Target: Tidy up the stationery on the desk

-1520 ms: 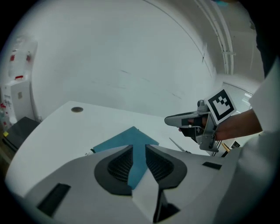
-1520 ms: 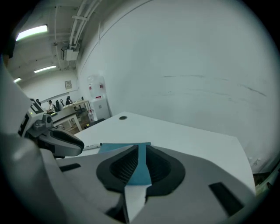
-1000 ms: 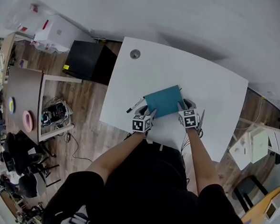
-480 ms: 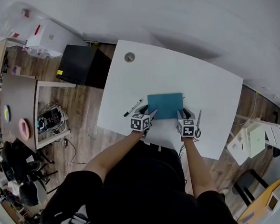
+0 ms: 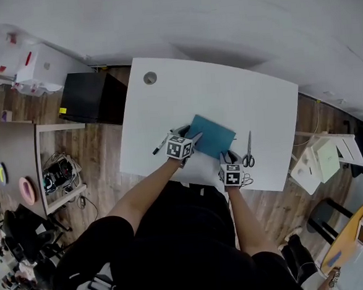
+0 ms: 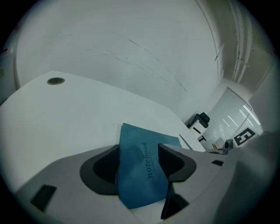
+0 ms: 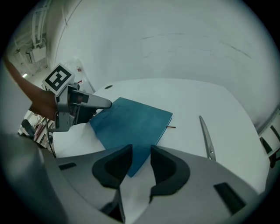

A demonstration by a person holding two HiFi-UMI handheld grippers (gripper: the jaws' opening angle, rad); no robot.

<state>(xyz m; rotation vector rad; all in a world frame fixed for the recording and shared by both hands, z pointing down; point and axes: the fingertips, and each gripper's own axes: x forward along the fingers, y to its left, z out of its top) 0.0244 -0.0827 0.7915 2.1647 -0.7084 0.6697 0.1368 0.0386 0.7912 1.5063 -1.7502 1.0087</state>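
Note:
A teal notebook (image 5: 213,135) lies slanted on the white desk (image 5: 259,98). My left gripper (image 5: 193,139) is at its left corner. In the left gripper view the jaws (image 6: 139,148) have just been opening and stand wide apart, with that corner of the notebook (image 6: 135,183) between them. My right gripper (image 5: 227,156) is at the notebook's near corner. Its jaws (image 7: 141,151) leave a narrow gap over the tip of the notebook (image 7: 131,118). Scissors (image 5: 248,150) lie free to the right and show again (image 7: 206,138) in the right gripper view. A black marker (image 5: 161,142) lies left of the left gripper.
A round cable hole (image 5: 150,78) sits near the desk's far left corner. On the wooden floor a black box (image 5: 88,98) stands to the left and white furniture (image 5: 322,159) to the right. The desk's front edge is just behind the right gripper.
The notebook has turned and now lies slanted on the desk. My right gripper has moved left, away from the scissors, to the notebook's near corner. The left gripper stays at the left corner.

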